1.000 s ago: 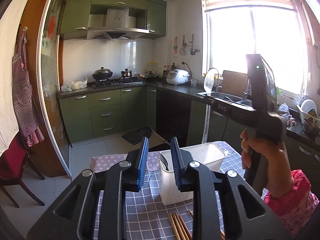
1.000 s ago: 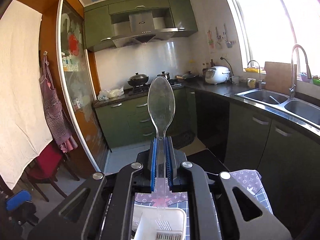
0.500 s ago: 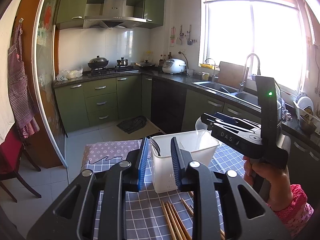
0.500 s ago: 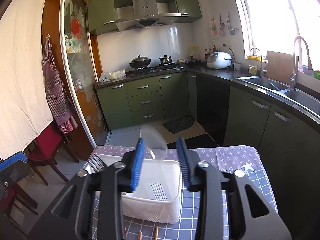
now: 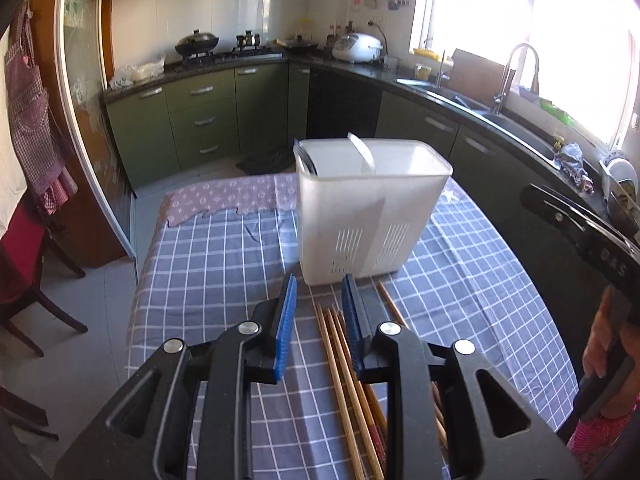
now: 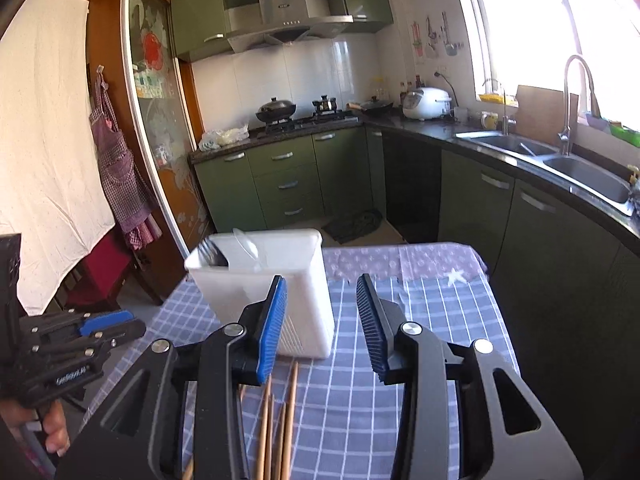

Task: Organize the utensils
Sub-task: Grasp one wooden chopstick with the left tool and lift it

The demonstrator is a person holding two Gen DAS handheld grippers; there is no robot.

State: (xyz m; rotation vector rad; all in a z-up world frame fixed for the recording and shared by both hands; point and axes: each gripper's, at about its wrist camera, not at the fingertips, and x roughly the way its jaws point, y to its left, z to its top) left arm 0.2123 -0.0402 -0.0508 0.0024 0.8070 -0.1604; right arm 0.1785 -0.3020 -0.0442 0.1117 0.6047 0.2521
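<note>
Left wrist: both tongs (image 5: 318, 300) (image 6: 322, 312) spread, empty; chopsticks (image 5: 344, 360) below; caddy (image 5: 368, 216) perhaps mid-table.

The right tongs (image 5: 592, 236) carried raised letters on their black body — "DAS" was all that could be read. A small white label on the left tongs (image 6: 108, 330) was too blurred to read.

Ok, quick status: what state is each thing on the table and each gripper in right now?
Caddy: upright on the checked cloth.
Clear spoon: in the caddy, leaning, bowl up.
Forks: in the caddy's end compartment, tines up.
Chopsticks: loose on the cloth, in front of the caddy.
Left gripper: open, empty, above the chopsticks.
Right gripper: open, empty.
</note>
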